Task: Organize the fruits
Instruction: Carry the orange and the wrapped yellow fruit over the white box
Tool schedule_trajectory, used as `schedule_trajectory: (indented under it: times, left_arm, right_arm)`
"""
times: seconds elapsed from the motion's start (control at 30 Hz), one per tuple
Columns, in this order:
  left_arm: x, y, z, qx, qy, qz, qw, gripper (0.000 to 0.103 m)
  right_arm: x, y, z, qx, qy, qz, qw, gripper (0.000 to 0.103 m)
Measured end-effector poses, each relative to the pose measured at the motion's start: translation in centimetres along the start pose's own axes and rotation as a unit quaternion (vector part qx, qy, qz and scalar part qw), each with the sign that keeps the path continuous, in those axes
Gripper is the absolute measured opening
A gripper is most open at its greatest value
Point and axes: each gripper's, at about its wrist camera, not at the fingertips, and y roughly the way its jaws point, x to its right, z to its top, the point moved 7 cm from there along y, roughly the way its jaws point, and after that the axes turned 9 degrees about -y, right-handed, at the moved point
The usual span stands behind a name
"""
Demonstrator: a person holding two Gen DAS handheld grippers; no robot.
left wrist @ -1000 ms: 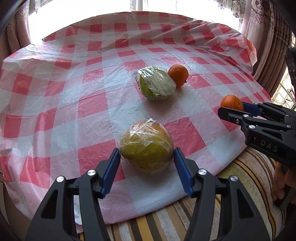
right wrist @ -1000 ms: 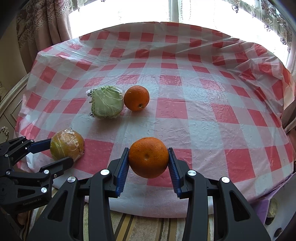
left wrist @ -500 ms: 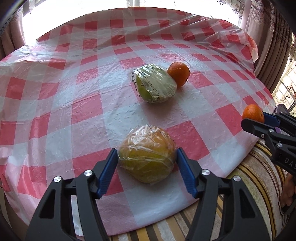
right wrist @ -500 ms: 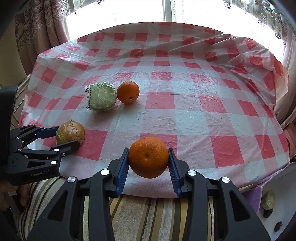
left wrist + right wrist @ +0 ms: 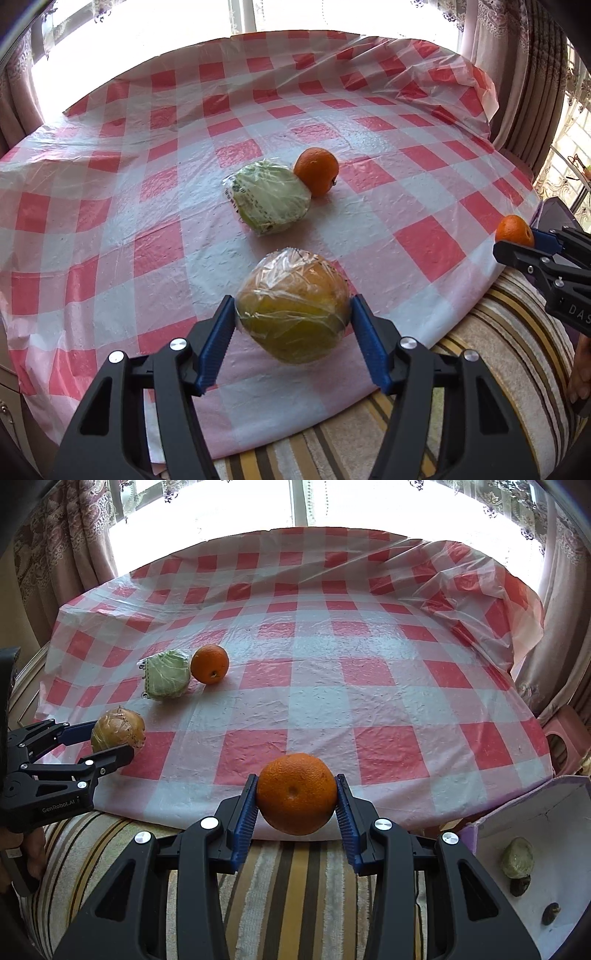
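Observation:
My left gripper [image 5: 293, 306] is shut on a film-wrapped yellow-orange fruit [image 5: 295, 295], held just above the near part of the checked table [image 5: 147, 221]; the right wrist view shows the same gripper [image 5: 110, 738] and fruit [image 5: 117, 727] at the left. My right gripper [image 5: 296, 788] is shut on an orange [image 5: 296, 794] at the table's near edge, over a striped cushion [image 5: 295, 878]. From the left wrist, that gripper [image 5: 517, 240] and orange [image 5: 513, 229] are at the far right. A wrapped green fruit [image 5: 269, 195] lies on the cloth, touching a second orange [image 5: 317, 170].
A purple-edged white box [image 5: 535, 812] sits low at the right of the table and holds a green lump [image 5: 517, 856] and small dark bits. Curtains and a bright window stand behind the table. A pink stool [image 5: 561, 738] is beside the right edge.
Both grippers have drawn back from the table with their fruits. The right one and its orange now hang at the near edge over the cushion; the wrapped fruit has come off the cloth.

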Motion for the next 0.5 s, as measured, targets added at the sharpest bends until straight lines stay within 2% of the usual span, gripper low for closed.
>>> schedule_trajectory:
  times: [0.23,0.5]
  left_arm:
    - [5.1,-1.0,1.3,0.015,0.033,-0.031,0.9989,0.063]
    - [14.2,-1.9,2.3,0.03,0.099,-0.085,0.991,0.063]
  right_arm:
    - [3.4,-1.7,-1.3,0.005,0.025,-0.019,0.999,0.04]
    - [10.2,-3.8,-4.1,0.0,0.073,-0.065,0.995,0.04]
